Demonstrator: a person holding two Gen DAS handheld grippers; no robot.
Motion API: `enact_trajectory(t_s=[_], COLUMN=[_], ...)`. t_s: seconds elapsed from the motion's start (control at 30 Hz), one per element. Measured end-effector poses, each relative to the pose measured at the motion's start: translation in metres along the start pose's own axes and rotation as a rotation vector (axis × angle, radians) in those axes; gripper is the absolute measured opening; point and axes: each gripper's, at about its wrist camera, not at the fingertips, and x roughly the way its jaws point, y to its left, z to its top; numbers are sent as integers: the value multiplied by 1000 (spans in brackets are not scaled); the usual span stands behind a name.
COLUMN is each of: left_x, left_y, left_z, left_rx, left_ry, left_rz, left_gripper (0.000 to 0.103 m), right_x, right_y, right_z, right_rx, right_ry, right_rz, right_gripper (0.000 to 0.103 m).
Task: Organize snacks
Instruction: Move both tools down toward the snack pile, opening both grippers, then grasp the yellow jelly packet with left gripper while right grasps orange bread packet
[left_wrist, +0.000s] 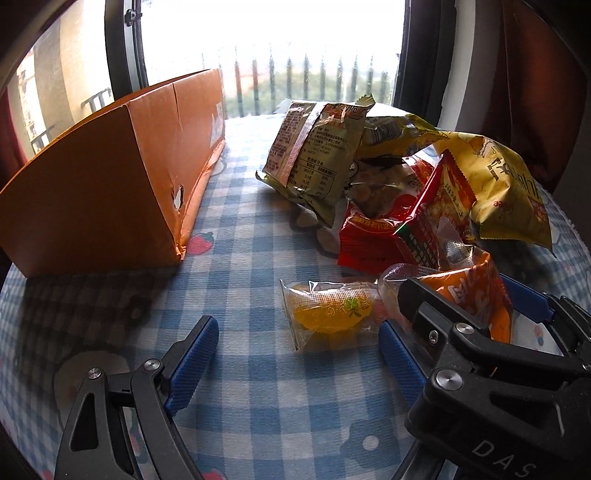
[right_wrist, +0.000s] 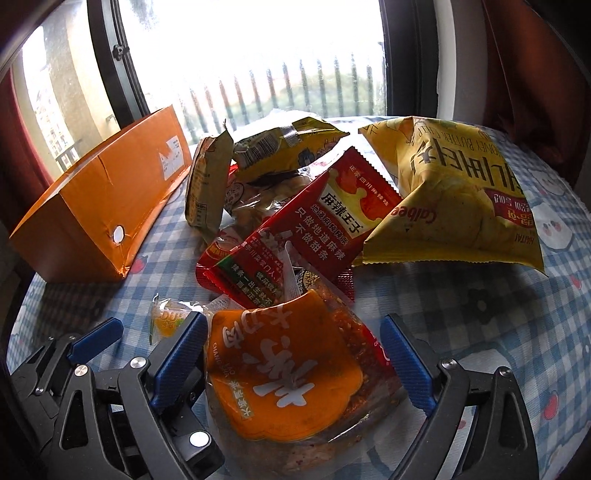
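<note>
Right gripper (right_wrist: 291, 354): jaws wide, straddling the orange packet (right_wrist: 284, 373), not yet clamped.
Left gripper (left_wrist: 299, 354): wide open, empty; jelly pouch (left_wrist: 328, 310) just ahead.
Packet: bottom centre, long axis along the fingers.
Box (right_wrist: 99, 206): upper left.

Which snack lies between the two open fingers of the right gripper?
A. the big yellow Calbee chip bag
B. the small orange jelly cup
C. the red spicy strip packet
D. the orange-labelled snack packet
D: in the right wrist view the orange-labelled snack packet lies between the blue pads of the open right gripper, while the orange jelly cup lies outside, to the left.
</note>
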Motion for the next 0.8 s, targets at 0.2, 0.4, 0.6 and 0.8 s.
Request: enact_trajectory(t_s=[0.2, 0.4, 0.6, 0.8], left_x=[4, 10, 14, 7], left_y=[-7, -15, -20, -25], left_z=[6, 14, 15, 12], left_rx=[25, 37, 43, 77], left_ry=[0, 5, 16, -5], left_rz=[-1, -20, -43, -89], left_gripper=[90, 90, 78, 42], right_x=[-2, -6, -4, -2], right_y=[-10, -20, -20, -13], right_z=[0, 1, 3, 4], right_rx=[37, 70, 58, 45], right_ry=[-10, -37, -30, -30], right_rz=[-23, -42, -41, -21], right_gripper=[76, 71, 70, 70])
